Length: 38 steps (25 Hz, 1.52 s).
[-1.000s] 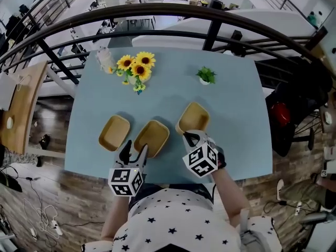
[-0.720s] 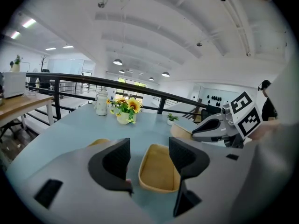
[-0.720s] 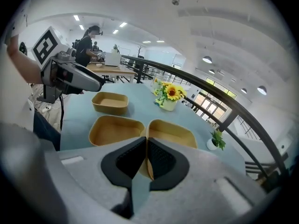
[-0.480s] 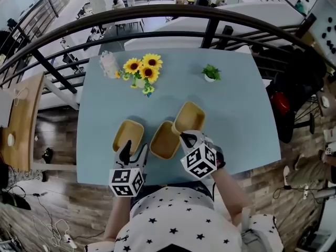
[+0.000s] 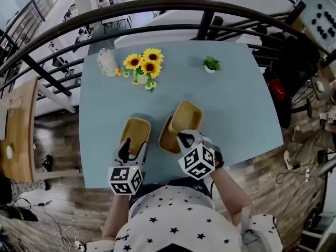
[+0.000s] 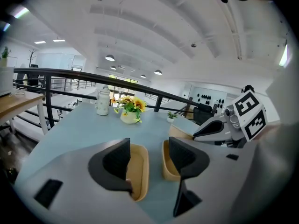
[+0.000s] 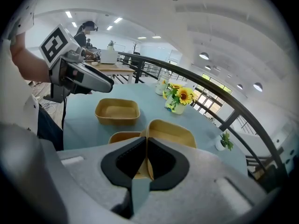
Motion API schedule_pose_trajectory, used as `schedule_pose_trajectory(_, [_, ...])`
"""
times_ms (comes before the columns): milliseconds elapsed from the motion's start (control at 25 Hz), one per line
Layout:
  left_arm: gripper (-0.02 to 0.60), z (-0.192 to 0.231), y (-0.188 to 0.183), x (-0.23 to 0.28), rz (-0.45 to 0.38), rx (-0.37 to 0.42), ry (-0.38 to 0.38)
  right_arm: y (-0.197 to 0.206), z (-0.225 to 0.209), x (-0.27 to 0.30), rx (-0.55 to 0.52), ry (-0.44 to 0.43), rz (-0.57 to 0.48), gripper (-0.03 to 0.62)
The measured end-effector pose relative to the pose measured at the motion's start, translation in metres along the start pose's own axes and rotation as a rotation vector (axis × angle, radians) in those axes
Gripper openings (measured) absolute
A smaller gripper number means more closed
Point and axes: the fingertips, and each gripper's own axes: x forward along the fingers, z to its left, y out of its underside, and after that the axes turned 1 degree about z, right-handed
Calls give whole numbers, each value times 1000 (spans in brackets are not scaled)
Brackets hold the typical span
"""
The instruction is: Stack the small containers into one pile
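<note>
Three tan, shallow containers are on or over the blue table (image 5: 231, 104). My right gripper (image 5: 181, 136) is shut on the near rim of one container (image 5: 187, 116) and holds it tilted above the middle container (image 5: 166, 138), overlapping it. In the right gripper view the pinched rim of the held container (image 7: 171, 129) runs between the jaws, with the middle container (image 7: 122, 136) below. The left container (image 5: 135, 132) lies flat on its own. My left gripper (image 5: 132, 149) hovers open at its near end, holding nothing. The left gripper view shows the left container (image 6: 138, 168) and the middle container (image 6: 168, 161) beyond the open jaws.
A vase of sunflowers (image 5: 143, 68), a white jar (image 5: 106, 63) and a small potted plant (image 5: 211, 64) stand at the table's far side. A dark railing (image 5: 210, 24) curves behind the table. The table's near edge is at my body.
My right gripper has carried its container left, from beside the middle container to above it. The left gripper has stayed open by the left container.
</note>
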Motion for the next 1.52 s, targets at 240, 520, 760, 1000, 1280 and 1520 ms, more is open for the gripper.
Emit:
schedule_pose_trajectory(240, [256,15,8,-6,23,0,16,2,21,5,2,-5,27,23])
schedule_pose_trajectory(520, [256,31,12,-12,38,-3,15,0,40,7,-38,-7,56,23])
schedule_pose_trajectory(760, [256,37,17,-16,49,-1,22,-2,52,7,-42,-9,64,23])
schedule_pose_trajectory(1000, [256,44,18,-20,43,-6,15,-5,65,8,-66,-23,66,23])
schedule_pose_trajectory(1280, [256,52,22,-29,43,-8,-1,3,73,19,-85,-33,96,23])
schedule_pose_trajectory(1520, [256,56,24,-34,50,-10,-7,9,78,27,-87,-47,121,23])
